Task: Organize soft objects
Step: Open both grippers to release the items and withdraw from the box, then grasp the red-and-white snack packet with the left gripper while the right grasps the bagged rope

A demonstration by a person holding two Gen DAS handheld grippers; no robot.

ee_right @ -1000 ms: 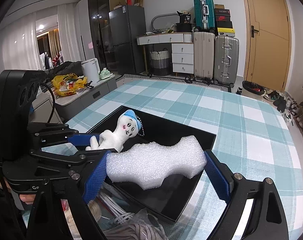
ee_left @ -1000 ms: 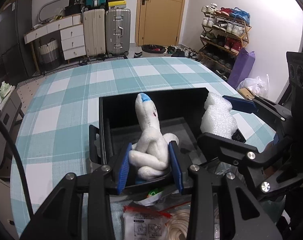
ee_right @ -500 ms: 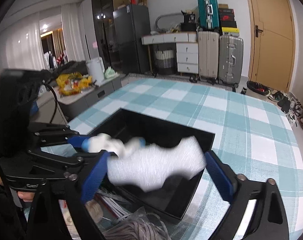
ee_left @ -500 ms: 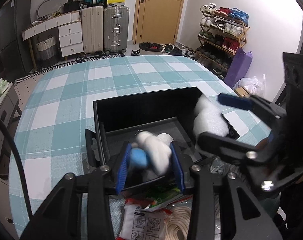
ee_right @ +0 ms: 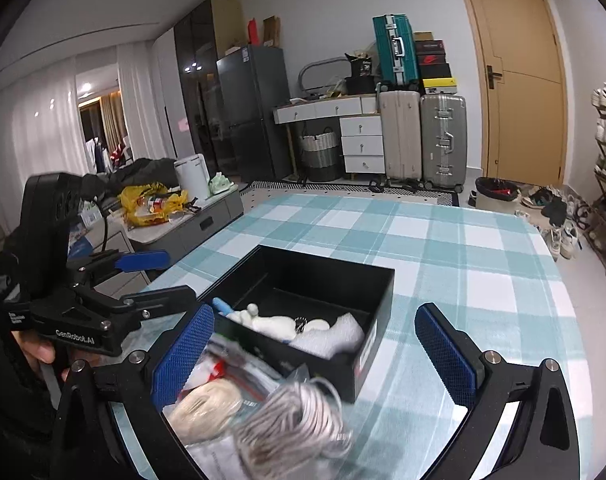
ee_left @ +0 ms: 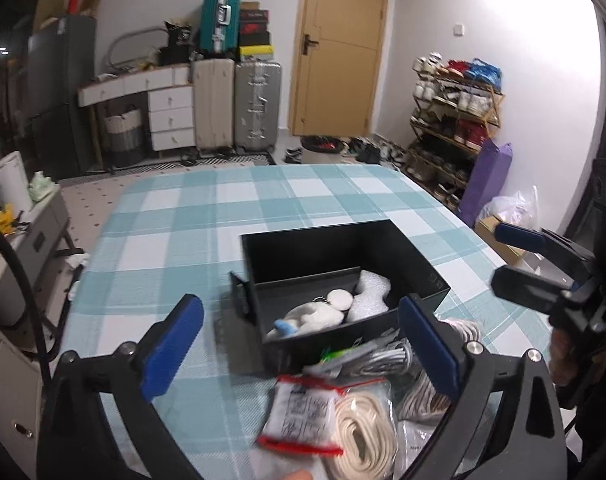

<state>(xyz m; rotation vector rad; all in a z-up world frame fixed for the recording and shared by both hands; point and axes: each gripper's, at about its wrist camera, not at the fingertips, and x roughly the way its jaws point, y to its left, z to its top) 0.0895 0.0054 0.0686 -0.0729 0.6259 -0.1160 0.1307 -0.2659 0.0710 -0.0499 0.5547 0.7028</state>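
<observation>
A white plush doll with a blue cap (ee_left: 315,316) (ee_right: 271,322) lies on its side in the black box (ee_left: 323,228) (ee_right: 383,304). A piece of white foam (ee_left: 373,288) (ee_right: 331,338) rests beside it in the same box. My left gripper (ee_left: 299,320) hangs above and in front of the box, its jaws opening with nothing between them. My right gripper (ee_right: 315,316) is open wide and holds nothing; it also hovers short of the box. Each gripper appears in the other's view, the right gripper (ee_left: 515,256) to the right and the left gripper (ee_right: 151,276) to the left.
Bagged coils lie on the checked tablecloth (ee_left: 223,220) in front of the box: a beige cord (ee_left: 359,432) (ee_right: 207,404), a silver cable (ee_right: 299,420) and a red-edged packet (ee_left: 303,412). Suitcases, drawers and a shoe rack stand beyond the table.
The left gripper let go of the plush doll and the right let go of the foam; both dropped into the box. Both grippers drew back and rose.
</observation>
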